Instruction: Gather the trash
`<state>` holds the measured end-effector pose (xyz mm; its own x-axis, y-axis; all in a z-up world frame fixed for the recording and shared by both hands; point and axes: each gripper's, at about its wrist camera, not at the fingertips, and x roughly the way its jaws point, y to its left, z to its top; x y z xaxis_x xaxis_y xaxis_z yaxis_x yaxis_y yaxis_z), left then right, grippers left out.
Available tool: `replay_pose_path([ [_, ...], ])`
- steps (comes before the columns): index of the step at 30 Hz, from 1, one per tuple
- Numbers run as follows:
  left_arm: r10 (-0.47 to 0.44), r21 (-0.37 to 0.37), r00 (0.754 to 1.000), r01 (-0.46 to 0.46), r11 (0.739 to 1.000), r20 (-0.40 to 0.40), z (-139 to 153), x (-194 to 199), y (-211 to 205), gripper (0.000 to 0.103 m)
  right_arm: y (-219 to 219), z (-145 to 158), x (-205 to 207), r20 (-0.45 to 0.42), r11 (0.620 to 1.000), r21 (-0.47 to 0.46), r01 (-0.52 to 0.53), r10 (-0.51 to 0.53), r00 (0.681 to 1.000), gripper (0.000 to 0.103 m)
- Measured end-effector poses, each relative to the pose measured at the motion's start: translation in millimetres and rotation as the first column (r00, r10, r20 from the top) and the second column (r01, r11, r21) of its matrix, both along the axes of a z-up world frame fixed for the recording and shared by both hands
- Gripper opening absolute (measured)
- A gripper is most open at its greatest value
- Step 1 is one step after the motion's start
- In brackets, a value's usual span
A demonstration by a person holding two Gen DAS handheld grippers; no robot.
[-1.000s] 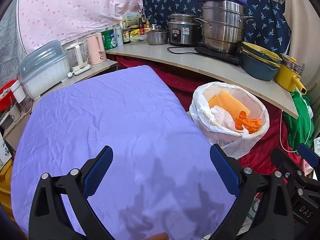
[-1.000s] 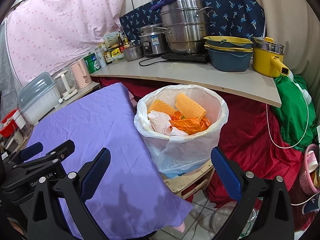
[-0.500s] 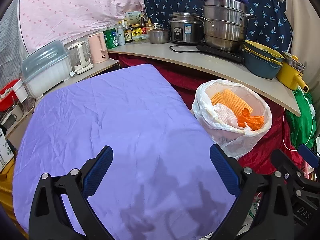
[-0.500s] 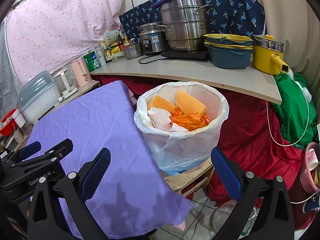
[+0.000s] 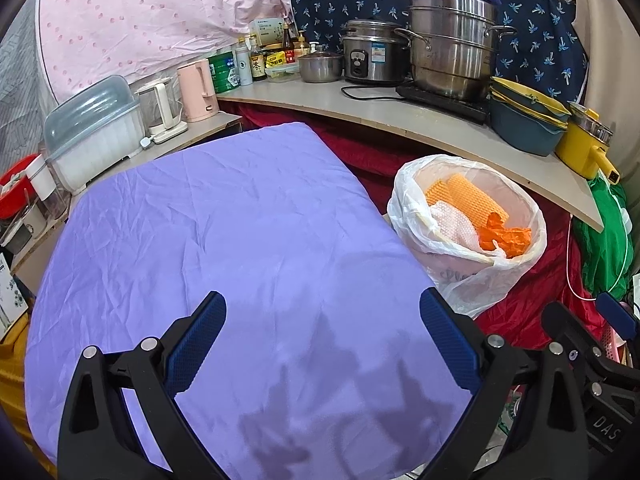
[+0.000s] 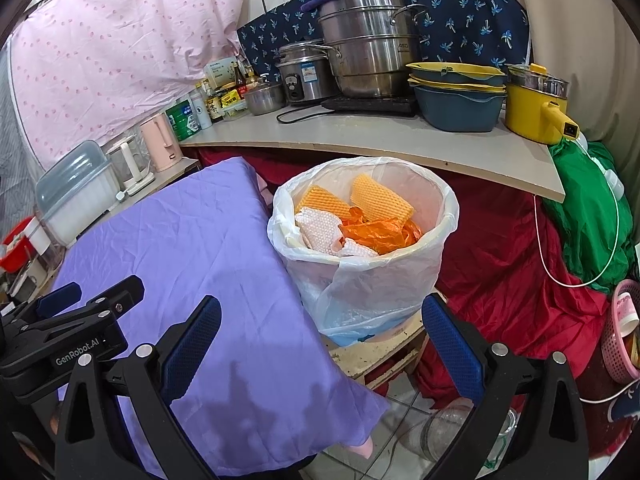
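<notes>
- The left gripper [image 5: 322, 344] hovers over the purple cloth [image 5: 224, 240] with its jaws spread wide and nothing between them.
- The right gripper [image 6: 320, 348] is the same story: jaws wide apart, nothing held, aimed just short of the bin [image 6: 440, 200].
- The bin sits ahead of the right gripper and slightly to its right, lined with a white bag [image 6: 360, 280]; from the left gripper it lies ahead and off to the right, just past the edge of the cloth.
- Inside the bin the trash is already piled up: two yellow foam sleeves [image 6: 380, 198], a white foam net [image 6: 320, 230] and a crumpled orange plastic bag [image 6: 380, 234].
- The purple cloth ahead of and beneath both grippers shows no loose scraps, only creases and the grippers' shadows.
- Judging from that, the collecting looks done or very nearly done; everything that reads as trash is in the bin.
- What may be left is closing or lifting the bag, though the task line does not say so.
- The floor below the right gripper shows a clear jar or bottle [image 6: 452, 428]; whether that counts as trash cannot be told.
- The shelf [image 6: 380, 136] beyond the bin carries pots and bowls, none of it looking like rubbish.
</notes>
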<state>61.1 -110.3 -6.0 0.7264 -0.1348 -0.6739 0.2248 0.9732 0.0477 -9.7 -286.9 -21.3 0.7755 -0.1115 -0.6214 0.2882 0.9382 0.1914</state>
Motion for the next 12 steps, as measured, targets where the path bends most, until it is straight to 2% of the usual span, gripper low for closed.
replay_pose_path([
  [12, 0.019, -0.024, 1.0, -0.02, 1.0, -0.017, -6.2, 7.4, 4.8, 0.093, 1.2, -7.8, 1.3, -0.007, 1.0, 0.007, -0.002, 0.002, 1.0, 0.097],
])
